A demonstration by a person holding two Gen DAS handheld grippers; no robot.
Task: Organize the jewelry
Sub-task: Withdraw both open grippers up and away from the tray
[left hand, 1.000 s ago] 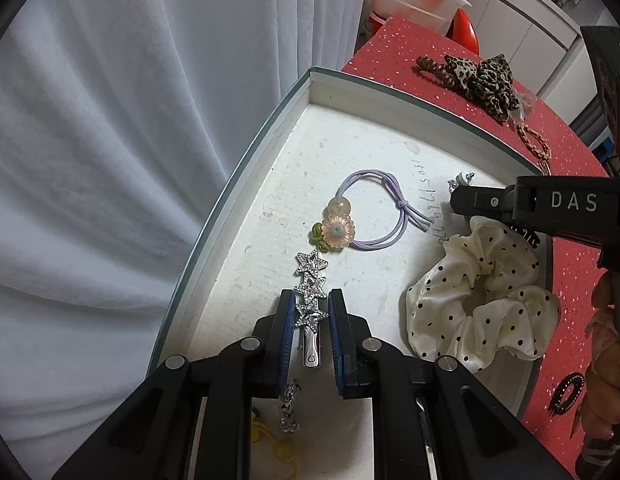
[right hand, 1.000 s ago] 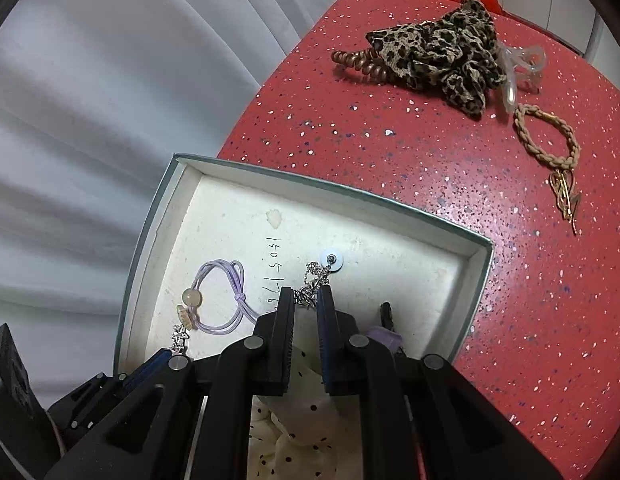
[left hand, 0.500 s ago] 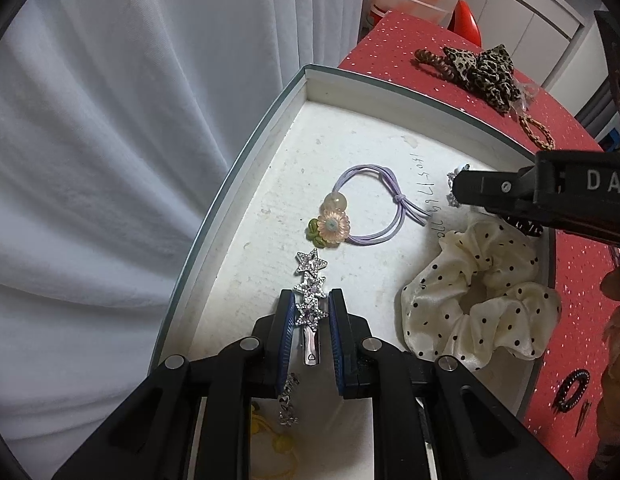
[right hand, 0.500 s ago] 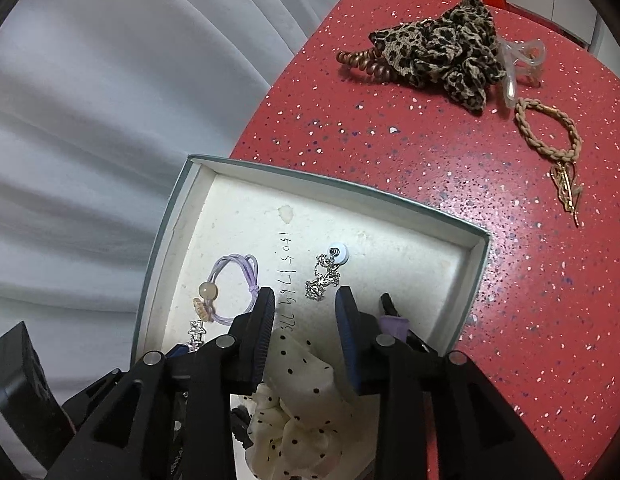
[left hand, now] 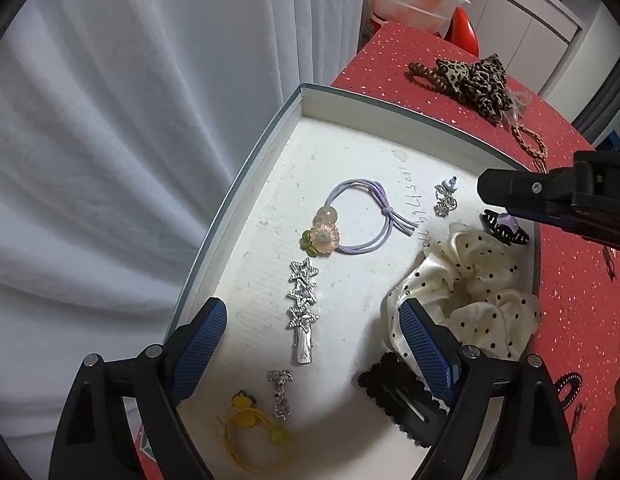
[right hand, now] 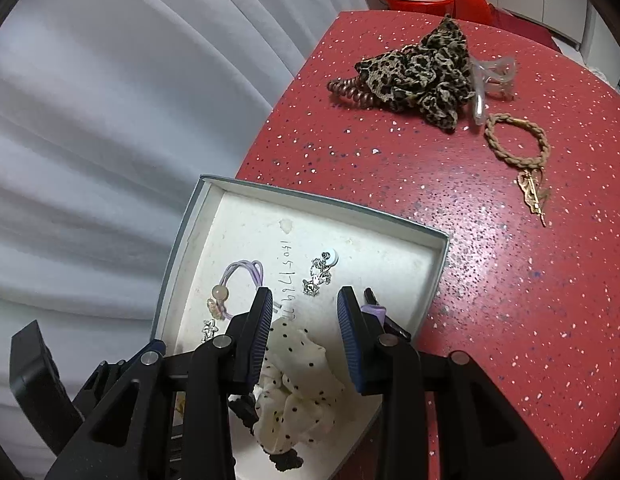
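Holding scrunchie [left hand: 465, 288], star clip [left hand: 303, 308], earring [left hand: 445, 200] — shallow box [left hand: 389, 102].

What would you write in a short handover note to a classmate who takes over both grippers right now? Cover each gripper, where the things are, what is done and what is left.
Left gripper: jaws opening, nothing pressed; the star hair clip lies loose between them in the box.
Right gripper: jaws opening and empty, above the silver earring.
In the box: purple hair tie, polka-dot scrunchie, black clip, yellow hair tie.
Done: those pieces are in the box.
Left, on the red table: leopard scrunchie, spiral hair tie, braided bracelet, clear clip.
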